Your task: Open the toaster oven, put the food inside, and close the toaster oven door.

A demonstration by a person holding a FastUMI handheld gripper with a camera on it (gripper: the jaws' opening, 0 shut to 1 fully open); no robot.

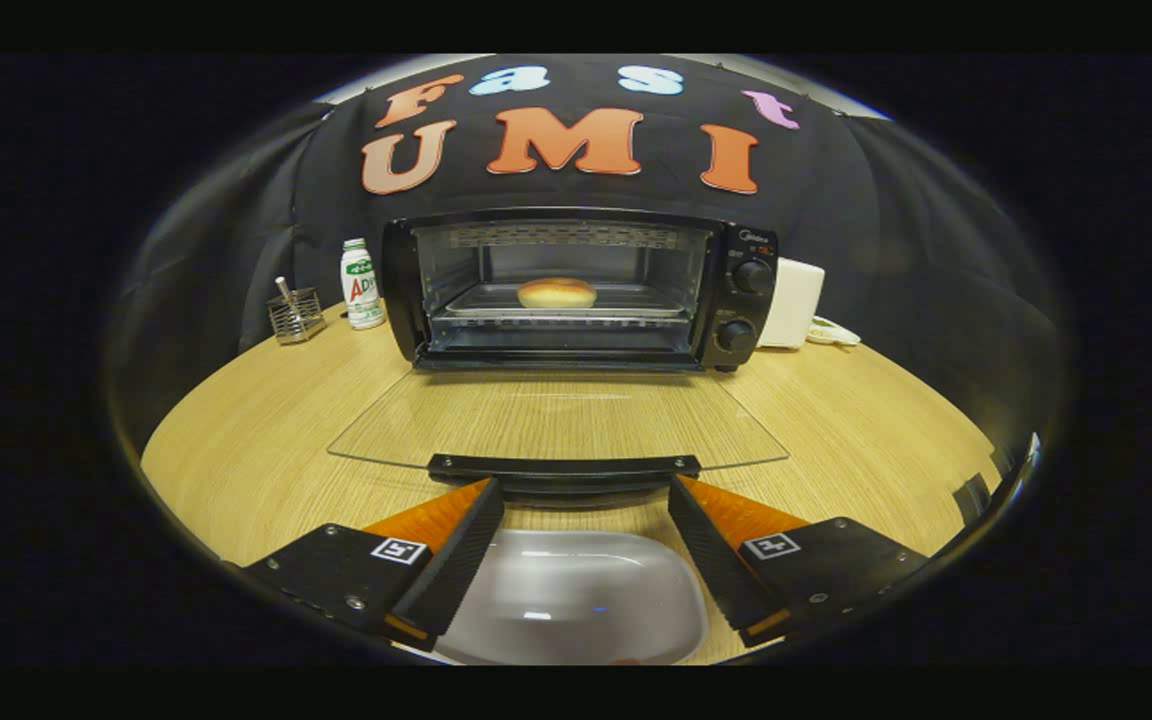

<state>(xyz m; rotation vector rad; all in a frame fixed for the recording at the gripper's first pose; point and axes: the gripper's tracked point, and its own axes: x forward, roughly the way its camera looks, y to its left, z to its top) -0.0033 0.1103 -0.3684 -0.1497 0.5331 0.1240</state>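
The black toaster oven (746, 300) stands at the back of the wooden table with its glass door (556, 420) folded down flat toward me. A bread bun (556, 292) lies on the tray inside the oven cavity. The door's black handle (564, 465) runs across just ahead of my fingertips. My gripper (584, 490) is open, its two fingers spread wide with nothing between them, their tips just below the handle. A white empty plate (576, 600) lies on the table under and between the fingers.
Left of the oven stand a white bottle (362, 285) and a small wire holder (296, 315). A white box-like appliance (794, 302) and a small white dish (831, 332) sit to its right. The round wooden table (236, 450) curves away at both sides.
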